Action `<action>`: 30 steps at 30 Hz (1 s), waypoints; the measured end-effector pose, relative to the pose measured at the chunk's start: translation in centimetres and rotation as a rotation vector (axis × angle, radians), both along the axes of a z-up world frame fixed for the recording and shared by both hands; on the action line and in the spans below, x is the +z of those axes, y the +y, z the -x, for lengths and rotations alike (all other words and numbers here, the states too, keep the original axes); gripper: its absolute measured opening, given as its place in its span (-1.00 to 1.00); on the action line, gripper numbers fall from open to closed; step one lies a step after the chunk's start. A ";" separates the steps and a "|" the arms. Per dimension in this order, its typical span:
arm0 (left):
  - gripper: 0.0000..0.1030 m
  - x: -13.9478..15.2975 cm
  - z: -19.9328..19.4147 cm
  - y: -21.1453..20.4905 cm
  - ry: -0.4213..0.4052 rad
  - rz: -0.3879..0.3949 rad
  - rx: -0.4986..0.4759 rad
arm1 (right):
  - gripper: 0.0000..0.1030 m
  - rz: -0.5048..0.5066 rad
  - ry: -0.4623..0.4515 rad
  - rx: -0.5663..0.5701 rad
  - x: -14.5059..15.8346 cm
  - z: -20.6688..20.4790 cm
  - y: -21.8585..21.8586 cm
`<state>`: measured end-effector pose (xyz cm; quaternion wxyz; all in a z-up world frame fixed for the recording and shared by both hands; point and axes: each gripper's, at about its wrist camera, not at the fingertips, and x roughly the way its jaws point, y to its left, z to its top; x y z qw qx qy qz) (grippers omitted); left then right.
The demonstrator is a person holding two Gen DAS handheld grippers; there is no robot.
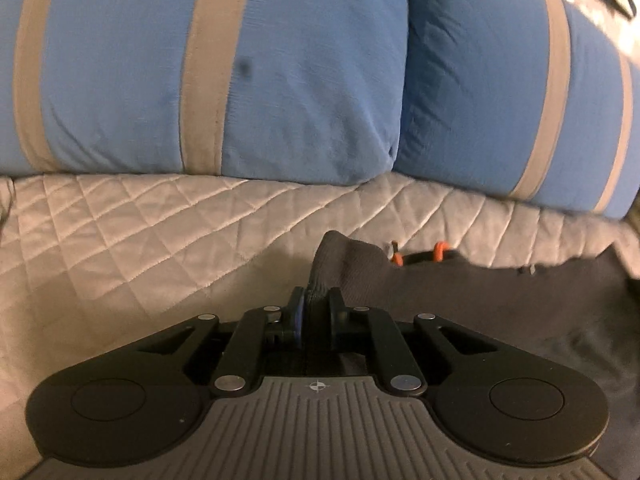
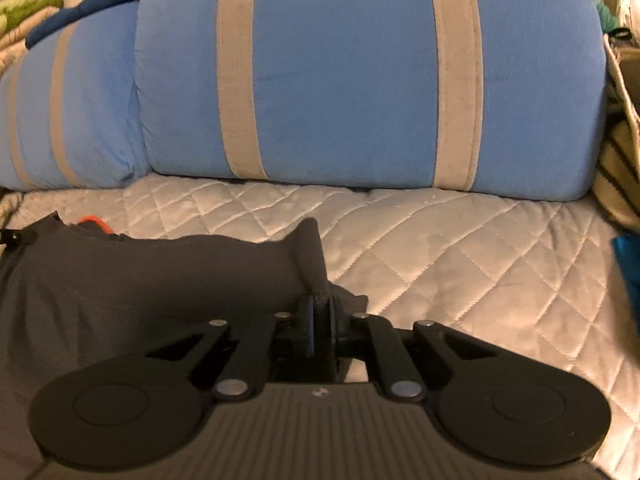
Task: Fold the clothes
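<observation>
My left gripper [image 1: 316,312] and right gripper [image 2: 320,316] each pinch the dark garment [image 2: 160,280]; a fold seems underway, needing matched carrying.

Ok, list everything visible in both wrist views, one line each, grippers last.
dark grey garment: one, orange drawcord at its edge, lying on the cover, pinched at two corners.
quilted cover: one, pale grey, under the garment.
cushions: two, blue with grey stripes, behind the cover.
green fabric: one piece, far upper left in the right view.
striped fabric: one, cream with dark stripes, right edge.
left gripper: black, shut on a garment corner.
right gripper: black, shut on the other corner.
</observation>
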<state>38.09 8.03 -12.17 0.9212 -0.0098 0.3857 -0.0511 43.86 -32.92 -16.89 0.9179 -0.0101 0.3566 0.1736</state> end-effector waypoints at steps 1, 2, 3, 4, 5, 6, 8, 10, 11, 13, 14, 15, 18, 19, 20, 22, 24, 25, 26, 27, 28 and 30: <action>-0.75 -0.2 -0.1 -0.2 0.006 -0.011 0.002 | -0.86 0.022 -0.007 0.001 0.0 0.1 0.3; -0.74 -0.4 -0.3 -0.3 0.013 -0.013 0.006 | -0.86 0.039 -0.015 0.007 0.1 0.3 0.5; -0.69 -0.6 -0.4 -0.2 0.020 -0.009 0.011 | -0.86 0.055 -0.023 0.013 0.1 0.4 0.8; -0.64 -0.6 -0.4 -0.2 0.023 -0.008 0.015 | -0.86 0.066 -0.027 0.017 0.2 0.4 1.0; -0.61 -0.5 -0.3 -0.1 0.021 -0.008 0.018 | -0.86 0.071 -0.029 0.017 0.2 0.5 1.1; -0.54 -0.3 -0.2 0.1 0.017 -0.005 0.021 | -0.84 0.071 -0.031 0.015 0.3 0.5 1.1; -0.35 0.4 0.3 0.3 -0.009 -0.009 0.041 | -0.48 0.074 -0.039 0.008 0.4 0.7 1.0; -0.16 1.4 1.0 0.7 -0.043 -0.025 0.077 | -0.13 0.094 -0.073 -0.029 0.7 0.9 1.0; -0.13 1.9 1.4 0.8 -0.058 -0.023 0.089 | -0.01 0.091 -0.083 -0.042 0.9 1.0 0.9; -0.05 2.7 1.9 1.1 -0.087 0.005 0.098 | 0.45 0.075 -0.106 -0.066 1.4 1.2 0.8; -0.02 3.0 2.2 1.1 -0.096 0.025 0.087 | 0.65 0.060 -0.120 -0.067 1.8 1.5 0.8; 0.03 3.3 2.4 1.1 -0.104 0.044 0.071 | 0.66 0.043 -0.133 -0.055 2.1 1.7 0.9; 0.06 3.5 2.8 0.0 -0.109 0.063 0.034 | 0.88 0.002 -0.156 -0.026 2.9 2.4 1.7; 0.06 3.4 2.9 -0.5 -0.107 0.072 0.023 | 1.00 -0.021 -0.170 -0.011 3.2 2.7 2.0; 0.07 3.3 3.0 -1.0 -0.105 0.080 0.012 | 1.00 -0.043 -0.183 0.004 3.4 3.0 2.4; 0.07 2.9 3.1 -2.1 -0.119 0.080 -0.015 | 1.00 -0.067 -0.188 0.025 3.6 3.1 3.3; 0.07 2.3 3.1 -3.3 -0.134 0.071 -0.041 | 1.00 -0.052 -0.194 0.053 3.3 3.0 4.7; 0.07 1.9 3.0 -3.9 -0.137 0.062 -0.052 | 1.00 -0.039 -0.199 0.066 3.1 3.0 5.5; 0.08 1.4 2.9 -4.5 -0.138 0.050 -0.062 | 1.00 -0.028 -0.201 0.076 2.8 3.0 6.1; 0.08 0.8 2.8 -5.0 -0.138 0.028 -0.070 | 1.00 -0.021 -0.193 0.081 2.2 2.9 6.6; 0.10 0.0 2.7 -5.5 -0.137 -0.005 -0.078 | 1.00 -0.013 -0.183 0.084 1.6 2.7 7.1; 0.27 -2.4 2.6 -6.2 -0.134 -0.085 -0.088 | 1.00 0.008 -0.155 0.073 0.1 2.3 7.7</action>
